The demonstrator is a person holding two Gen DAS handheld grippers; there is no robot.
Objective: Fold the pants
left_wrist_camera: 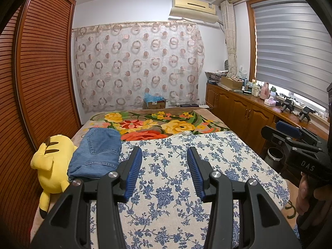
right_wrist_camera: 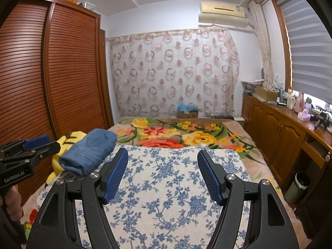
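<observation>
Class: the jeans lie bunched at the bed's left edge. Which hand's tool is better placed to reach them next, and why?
Left. The jeans lie just left of the left tool, whose jaws are open and empty. The right tool sits farther to their right.

A bed (left_wrist_camera: 209, 112) is seen ahead of both grippers, covered by a blanket (left_wrist_camera: 172, 124) printed with large yellow, red and orange flowers. Over the near part of it a white cloth (left_wrist_camera: 170, 186) with blue flowers is spread flat, directly below and ahead of the left gripper (left_wrist_camera: 164, 157) and the right gripper (right_wrist_camera: 162, 161). Folded blue jeans (left_wrist_camera: 97, 151) are laid at the cloth's far-left corner, ahead and to the left of both grippers. Just beyond them, at the bed's left edge, 1 yellow plush toy (left_wrist_camera: 50, 159) is lying, touching the jeans.
</observation>
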